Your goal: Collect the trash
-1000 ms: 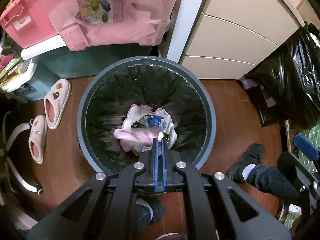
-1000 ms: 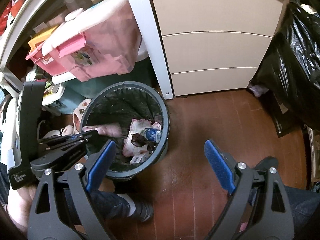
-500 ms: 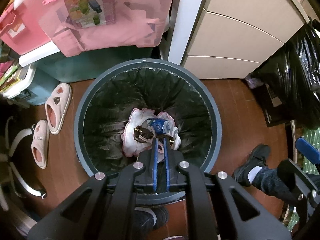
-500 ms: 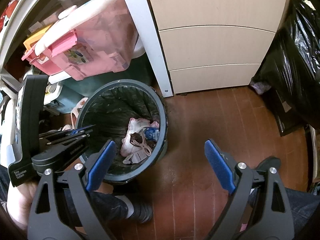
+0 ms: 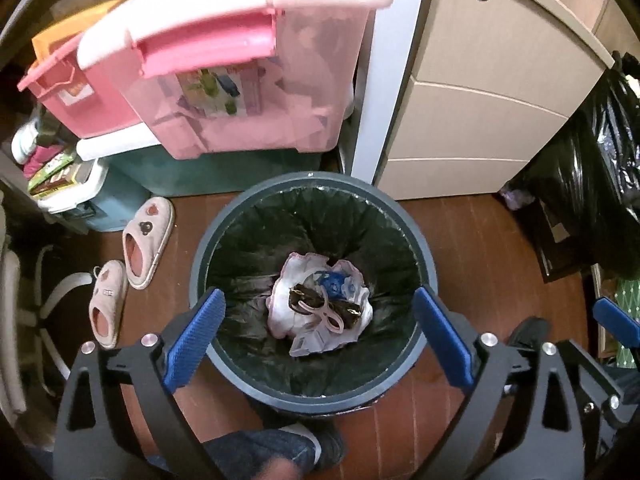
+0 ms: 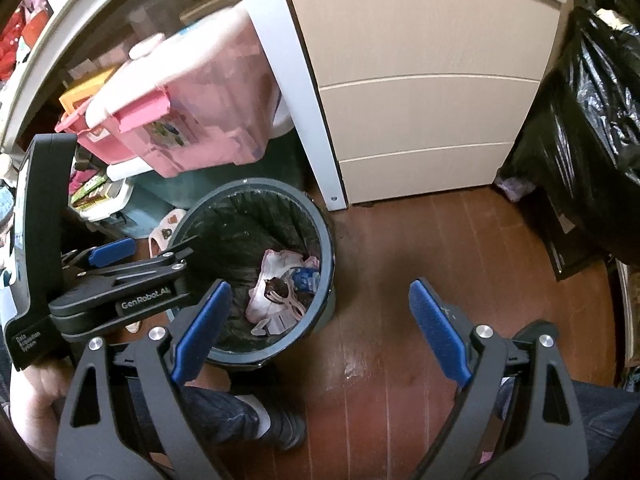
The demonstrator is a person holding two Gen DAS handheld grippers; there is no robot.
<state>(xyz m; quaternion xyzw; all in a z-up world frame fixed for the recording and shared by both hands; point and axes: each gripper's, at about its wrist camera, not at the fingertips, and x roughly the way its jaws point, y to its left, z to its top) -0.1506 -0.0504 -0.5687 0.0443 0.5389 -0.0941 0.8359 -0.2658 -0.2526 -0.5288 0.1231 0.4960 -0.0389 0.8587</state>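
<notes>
Left gripper (image 5: 318, 336) above trash bin (image 5: 426, 256), fingers opening, nothing between; pink sunglasses (image 5: 324, 306) inside bin; right gripper (image 6: 318, 328) fingers spread, empty

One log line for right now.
left gripper: opening, empty, over bin | sunglasses: in bin | right gripper: open, empty

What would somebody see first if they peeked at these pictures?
Probably the round bin with its black liner in the middle of the floor, with a pink-and-white bundle of trash lying at its bottom. The left gripper hangs over it, jaws opening, nothing between them. Behind the bin sits a big pink storage box, and two pink slippers lie to its left.
</notes>
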